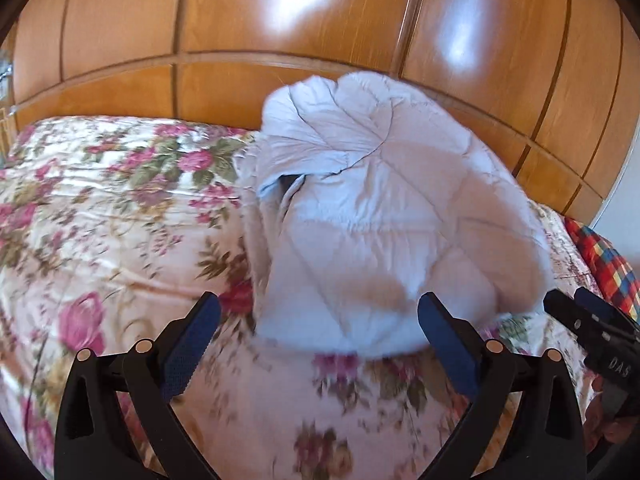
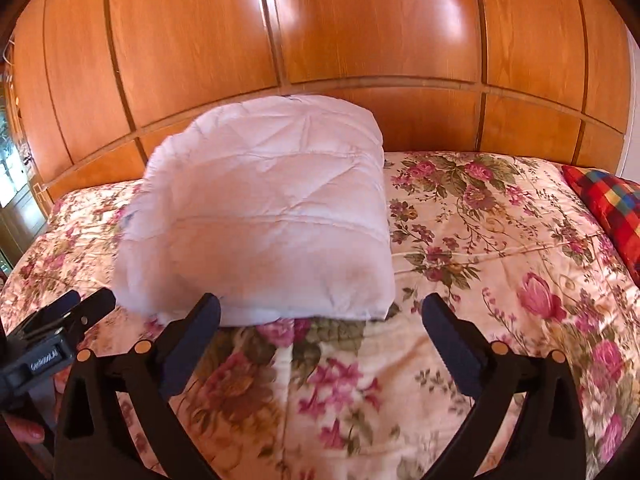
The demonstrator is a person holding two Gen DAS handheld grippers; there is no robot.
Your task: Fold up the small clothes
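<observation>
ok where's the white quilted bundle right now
The white quilted bundle lies on the floral bedspread just ahead of both open grippers, left of centre in the right wrist view, with the wooden wardrobe behind it.

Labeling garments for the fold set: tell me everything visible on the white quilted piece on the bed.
The white quilted piece looks padded, with stitched diagonal and horizontal seams. It lies as a bulky folded bundle on the floral bedspread; the left wrist view shows loose layers on its far left side. Neither open gripper, left or right, touches it.
</observation>
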